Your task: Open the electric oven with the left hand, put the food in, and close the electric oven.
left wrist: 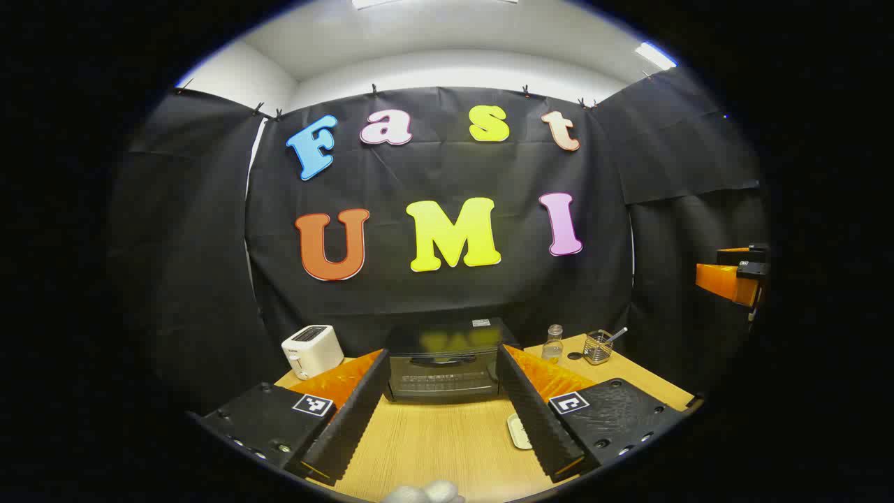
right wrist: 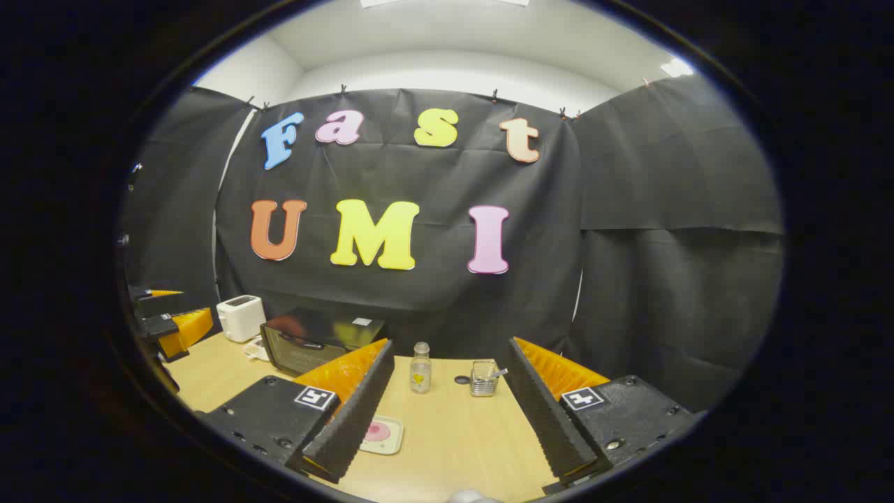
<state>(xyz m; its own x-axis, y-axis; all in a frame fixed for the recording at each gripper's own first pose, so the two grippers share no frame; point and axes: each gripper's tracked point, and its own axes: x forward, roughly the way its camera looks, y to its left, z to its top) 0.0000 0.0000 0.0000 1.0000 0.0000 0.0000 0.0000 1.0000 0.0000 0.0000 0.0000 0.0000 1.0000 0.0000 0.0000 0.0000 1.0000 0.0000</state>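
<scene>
Both my left hand-held gripper [left wrist: 443,409] and right hand-held gripper [right wrist: 447,398] are wide apart, and reaching for the shut oven [left wrist: 445,363] at mid-frame I might miss its thin handle [left wrist: 444,360].

Left gripper [left wrist: 443,412] fingers spread wide, right gripper [right wrist: 447,412] likewise, both empty

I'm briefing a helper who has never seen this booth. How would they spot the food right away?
On the light wooden table, before the black electric oven, lies a small pale square tray. It carries a round pink food item, the table's sole pink thing.
</scene>
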